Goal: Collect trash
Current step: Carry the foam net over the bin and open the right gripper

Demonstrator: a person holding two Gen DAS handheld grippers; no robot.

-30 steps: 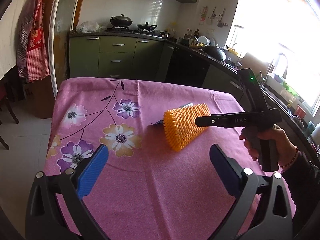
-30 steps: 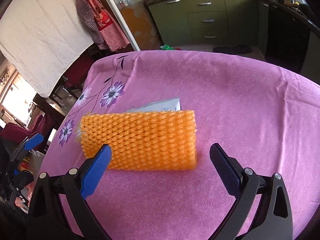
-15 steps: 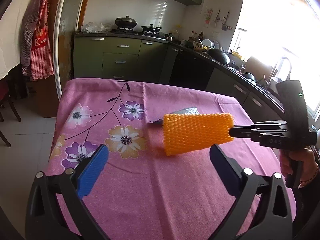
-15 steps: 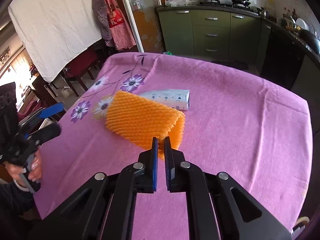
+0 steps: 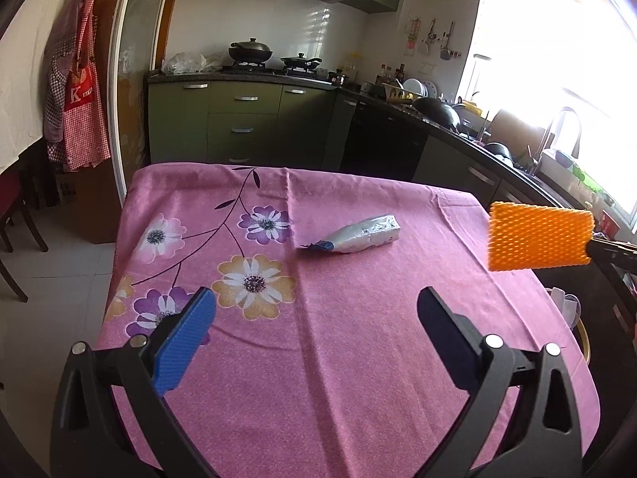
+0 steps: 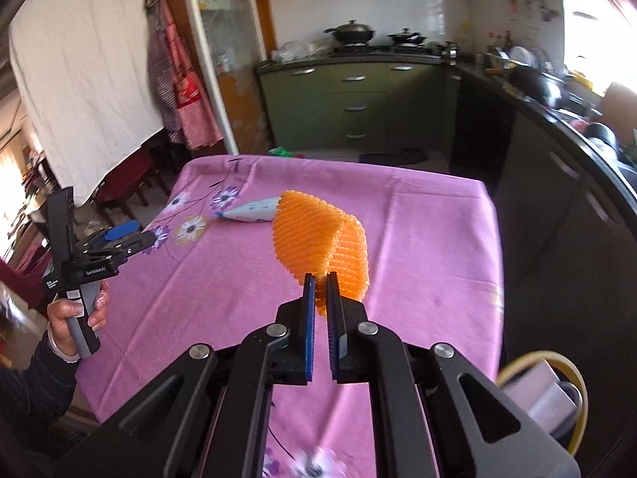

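Observation:
My right gripper (image 6: 321,283) is shut on an orange foam net sleeve (image 6: 318,239) and holds it in the air above the table's right side; the sleeve also shows in the left wrist view (image 5: 537,237), past the table's right edge. A squeezed silver tube with a blue end (image 5: 354,235) lies on the pink flowered tablecloth (image 5: 318,338) near the middle; it also shows in the right wrist view (image 6: 251,211). My left gripper (image 5: 314,330) is open and empty above the table's near edge, and shows in the right wrist view (image 6: 131,235) at the left.
A bin with a yellow rim (image 6: 557,394) holding pale items stands on the floor right of the table, also in the left wrist view (image 5: 581,338). Green kitchen cabinets (image 5: 243,127) stand behind the table, a dark counter (image 5: 458,127) runs along the right, chairs (image 6: 123,187) at the left.
My right gripper closed on the orange sleeve, lifted it off the table and carried it right, past the table edge. The tube it covered is now in full view. My left gripper stayed open.

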